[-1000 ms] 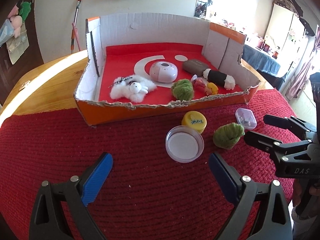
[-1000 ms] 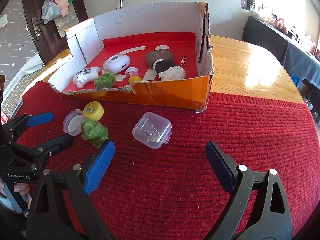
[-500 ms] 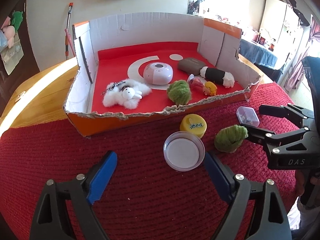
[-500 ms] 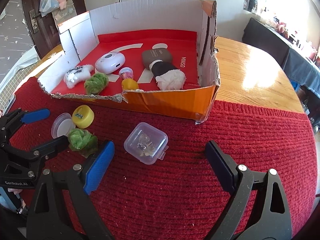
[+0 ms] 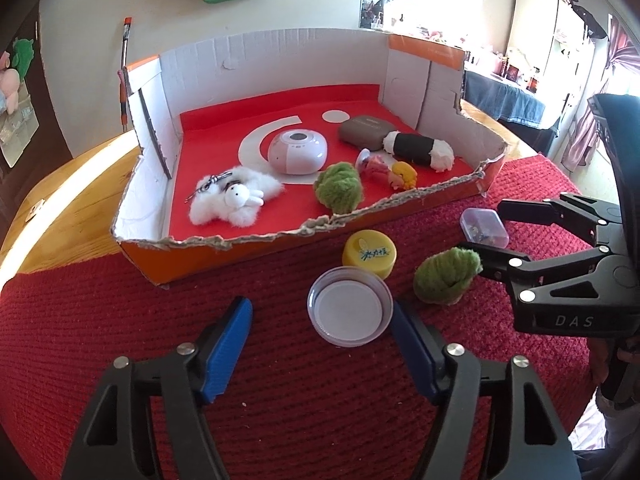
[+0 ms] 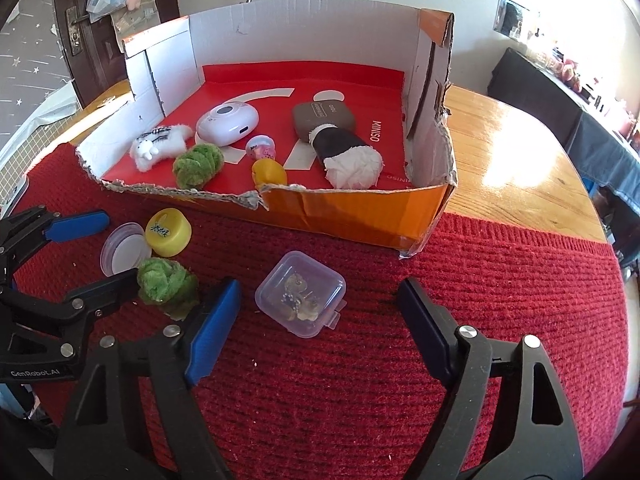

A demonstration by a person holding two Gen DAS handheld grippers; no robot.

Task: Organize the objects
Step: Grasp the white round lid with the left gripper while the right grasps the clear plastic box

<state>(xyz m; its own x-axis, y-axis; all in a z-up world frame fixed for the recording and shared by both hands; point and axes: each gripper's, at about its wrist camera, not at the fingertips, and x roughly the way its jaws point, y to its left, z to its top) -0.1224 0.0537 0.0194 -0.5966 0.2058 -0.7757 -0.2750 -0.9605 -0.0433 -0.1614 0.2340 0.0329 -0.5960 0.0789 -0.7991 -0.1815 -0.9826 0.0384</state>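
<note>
Both grippers' jaws have just been closing since the earlier frames, and the objects now sit closer to each. From the left wrist view, the left gripper (image 5: 322, 344) stands half-wide, its blue pads flanking one clear round lid (image 5: 349, 306) without pressing it; one yellow cap (image 5: 370, 254) touches the lid, and one loose green yarn ball (image 5: 446, 276) lies just beside the right gripper's nearer finger. One cardboard box (image 5: 140, 208) holds six things: a white plush keychain (image 5: 234, 200), a white round device (image 5: 297, 152), a second green yarn ball (image 5: 339, 188), a small colourful toy (image 5: 390, 170), a grey case (image 5: 362, 132) and a black-and-white plush roll (image 5: 418, 150). From the right wrist view, the right gripper (image 6: 318, 324) is half-wide around one clear plastic case (image 6: 302, 292) of small metal bits, pads apart from it, on the red mat (image 6: 480, 280).
</note>
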